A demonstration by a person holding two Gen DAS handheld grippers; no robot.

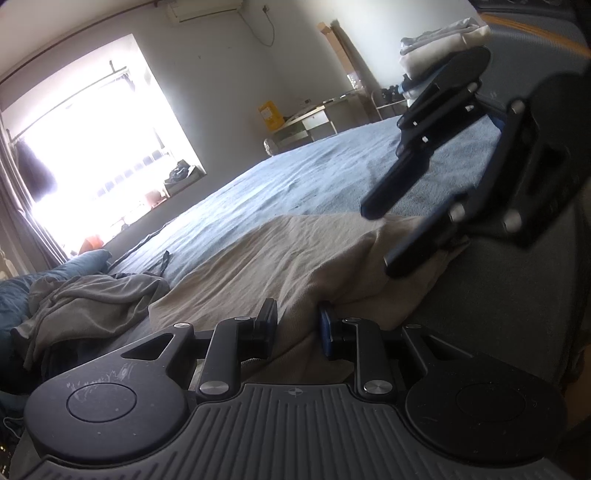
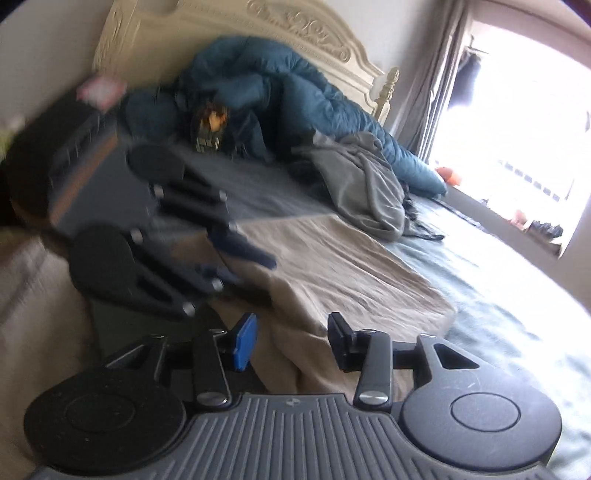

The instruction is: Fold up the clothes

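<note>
Left wrist view: both claws, left claw and right claw, hang released over the beige garment.

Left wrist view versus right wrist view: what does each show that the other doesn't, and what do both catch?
Only the left wrist view shows the folded stack at the far end of the bed, the desk and the yellow box. Only the right wrist view shows the headboard and the piled blue duvet. Both show the beige garment spread on the blue sheet, the crumpled grey garment, the bright window, and both grippers, left and right, jaws apart.
</note>
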